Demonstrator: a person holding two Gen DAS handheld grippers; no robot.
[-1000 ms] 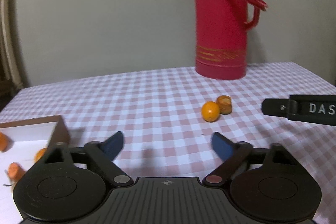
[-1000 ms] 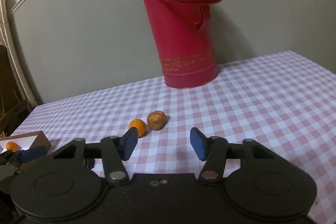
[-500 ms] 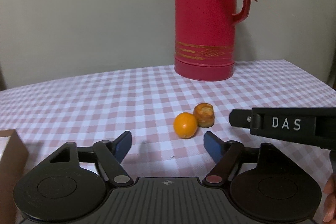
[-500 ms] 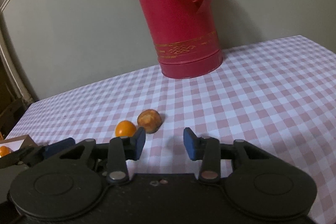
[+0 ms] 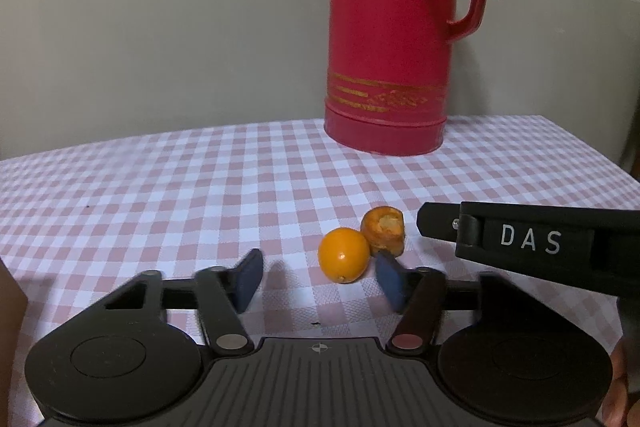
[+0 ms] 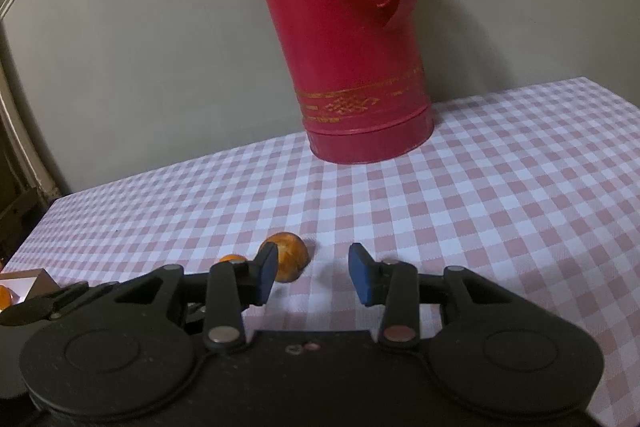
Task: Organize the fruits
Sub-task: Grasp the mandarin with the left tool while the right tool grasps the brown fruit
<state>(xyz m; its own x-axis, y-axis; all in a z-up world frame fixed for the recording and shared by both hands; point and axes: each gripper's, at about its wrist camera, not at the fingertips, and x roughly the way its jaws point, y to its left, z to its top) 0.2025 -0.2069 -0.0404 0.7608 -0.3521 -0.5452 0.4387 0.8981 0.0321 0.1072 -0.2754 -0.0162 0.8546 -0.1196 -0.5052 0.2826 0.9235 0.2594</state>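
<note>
Two fruits are left loose on the pink-and-white checked tablecloth (image 5: 240,195), and the task is judged to be only partly done. A small round bright-orange fruit (image 5: 343,255) lies touching a duller, brownish-orange fruit with a rough, cut-looking top (image 5: 383,230); both sit well in front of the tall red plastic thermos jug (image 5: 390,67). At the far left edge of the right wrist view, the corner of a brown-walled box (image 6: 38,277) can be made out, with an orange fruit (image 6: 3,297) already inside it, so some sorting appears to have been completed. The left gripper (image 5: 320,283) is placed just short of the bright-orange fruit, with its blue-padded jaws closing; the fruit is seen beyond the tips and near the right-hand pad rather than squarely between them, and no pressing contact is shown, so nothing is held. The right gripper (image 6: 313,273) is kept partly spread and empty, the brownish fruit (image 6: 286,261) lying just beyond its left pad, partly hidden by it. Both remaining fruits are still to be grasped, carried across to the box and set down inside it. How much of the box is filled cannot be told from these views.
</note>
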